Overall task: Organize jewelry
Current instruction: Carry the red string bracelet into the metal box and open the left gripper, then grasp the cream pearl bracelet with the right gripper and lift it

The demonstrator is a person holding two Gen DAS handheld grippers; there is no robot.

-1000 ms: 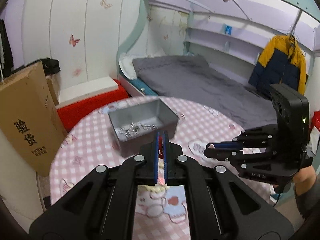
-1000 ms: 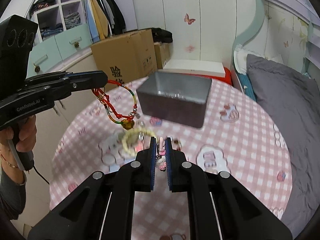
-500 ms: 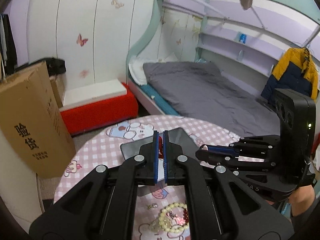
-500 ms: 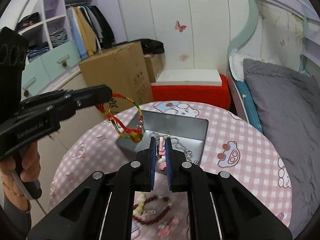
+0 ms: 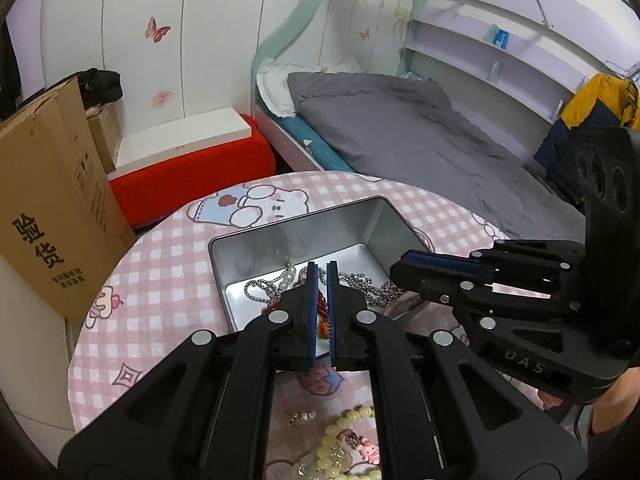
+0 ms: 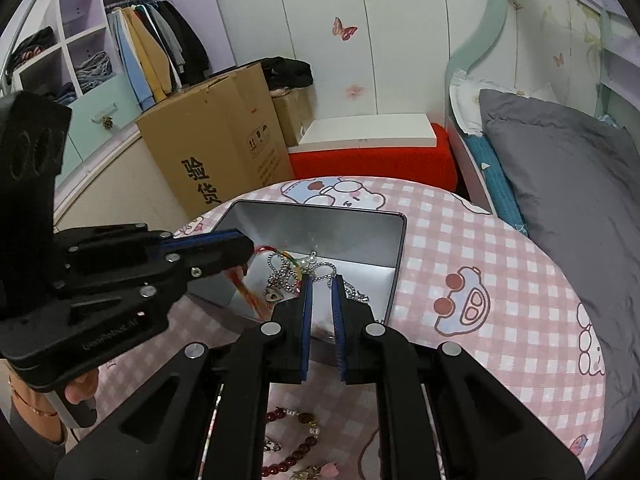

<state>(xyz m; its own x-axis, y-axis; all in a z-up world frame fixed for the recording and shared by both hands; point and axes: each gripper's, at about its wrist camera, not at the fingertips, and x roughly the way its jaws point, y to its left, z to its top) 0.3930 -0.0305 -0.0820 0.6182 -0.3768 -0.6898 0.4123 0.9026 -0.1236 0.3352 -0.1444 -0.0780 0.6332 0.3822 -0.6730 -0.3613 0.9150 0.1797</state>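
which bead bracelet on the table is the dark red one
The dark red bead bracelet lies on the table nearest the right tongs; the other bead bracelet is pale yellow.

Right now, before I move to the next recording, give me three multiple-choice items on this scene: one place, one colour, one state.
1. Where do the silver chains lie?
A. in the metal tin
B. on the bed
C. on the cardboard box

2. What colour is the tablecloth?
A. plain green
B. pink and white check
C. black

3. How is the left gripper?
A. wide open and empty
B. shut on a spoon
C. shut on the red cord bracelet

Answers:
1. A: the silver chains rest on the floor of the metal tin.
2. B: the tablecloth shows pink and white squares with cartoon prints.
3. C: the left gripper pinches the red cord bracelet, which hangs at the tin.
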